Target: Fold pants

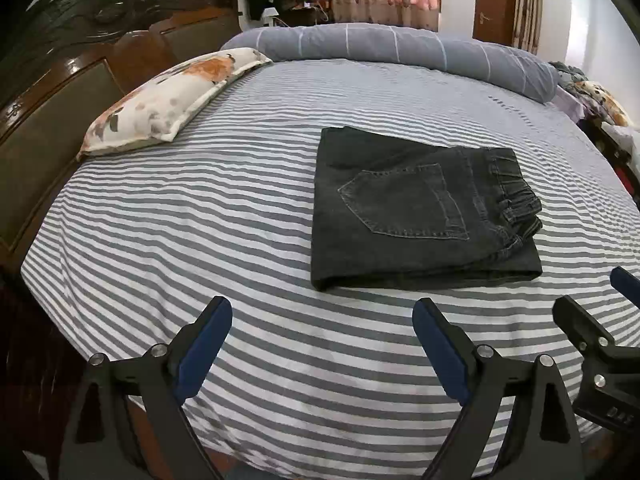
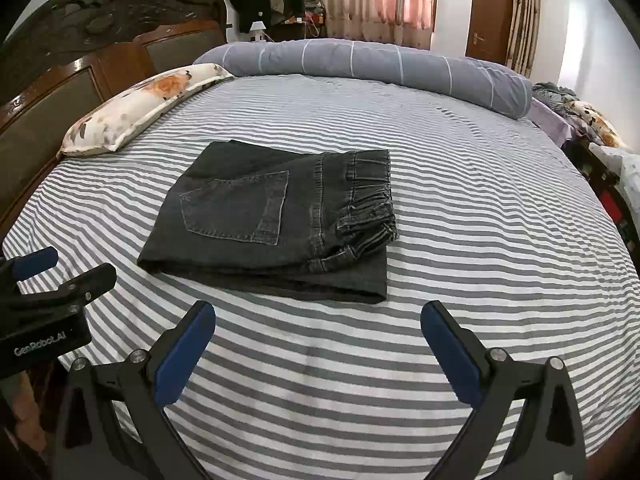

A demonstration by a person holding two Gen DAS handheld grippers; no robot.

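Note:
Dark grey jeans (image 1: 416, 216) lie folded into a compact rectangle on the striped bed (image 1: 200, 208), back pocket up, waistband to the right. They also show in the right wrist view (image 2: 280, 220). My left gripper (image 1: 322, 320) is open and empty, held above the sheet just in front of the jeans. My right gripper (image 2: 318, 324) is open and empty, also in front of the jeans. The right gripper shows at the right edge of the left wrist view (image 1: 600, 304). The left gripper shows at the left edge of the right wrist view (image 2: 60, 268).
A floral pillow (image 1: 160, 108) lies at the left by the dark carved wooden headboard (image 1: 80, 52). A rolled grey checked duvet (image 1: 400, 48) lies along the far side of the bed. Clutter (image 1: 592, 96) sits at the far right. Curtains and a brown door (image 2: 488, 16) stand behind.

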